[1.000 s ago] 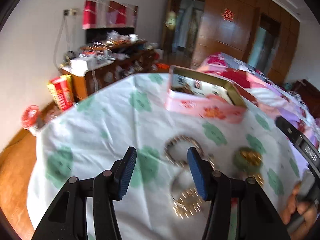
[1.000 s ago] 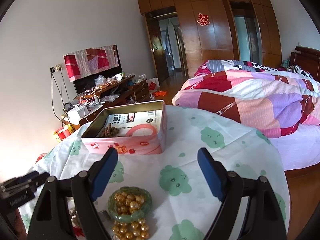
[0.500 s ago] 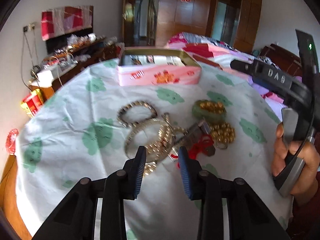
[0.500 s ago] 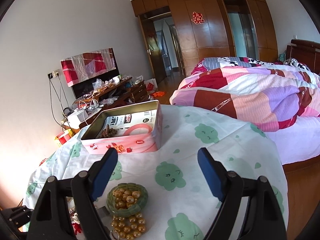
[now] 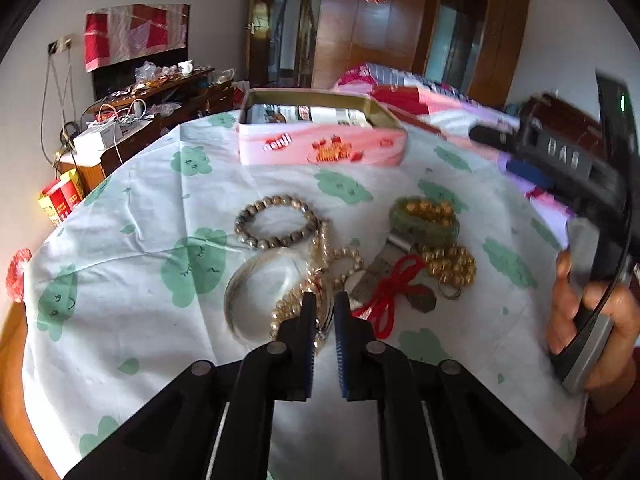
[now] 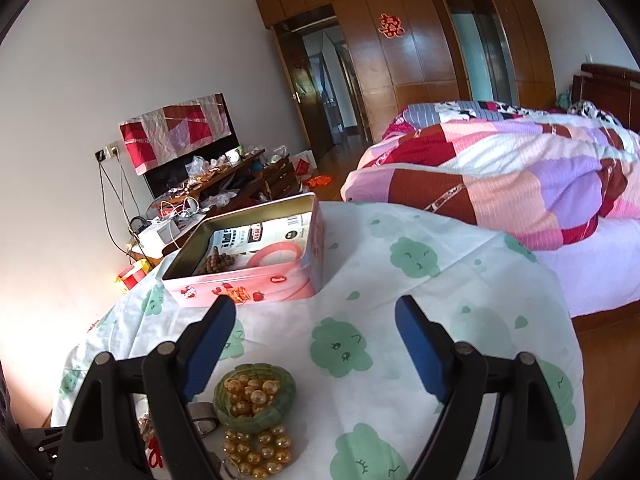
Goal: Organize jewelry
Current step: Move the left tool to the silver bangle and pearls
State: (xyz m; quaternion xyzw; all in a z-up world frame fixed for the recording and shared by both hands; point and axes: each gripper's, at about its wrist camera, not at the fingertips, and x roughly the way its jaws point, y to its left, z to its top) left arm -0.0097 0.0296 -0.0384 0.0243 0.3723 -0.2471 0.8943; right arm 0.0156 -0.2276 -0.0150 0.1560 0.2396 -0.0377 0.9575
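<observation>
Left tongs [image 5: 322,308] are just closing on the pearl bracelet [image 5: 316,280] while right tongs [image 6: 316,320] are hanging released over the surface [image 6: 400,264].

- The surface [image 5: 120,320] is round and draped with a white cloth [image 6: 460,280] printed with green cloud faces.
- A pink tin [image 5: 320,148], lid off, stands on the cloth at the far side, straight ahead of the left hand-held gripper [image 5: 322,300].
- A grey bead bracelet [image 5: 276,220] lies between the tin and that hand-held gripper.
- A clear bangle [image 5: 240,300] and a pale pearl strand [image 5: 292,308] lie right at its fingertips, overlapping.
- A red cord [image 5: 390,292] lies just right of them.
- A green bangle [image 6: 256,396] ringing gold beads [image 6: 258,454] sits below the right hand-held gripper [image 6: 316,340], toward its left finger.
</observation>
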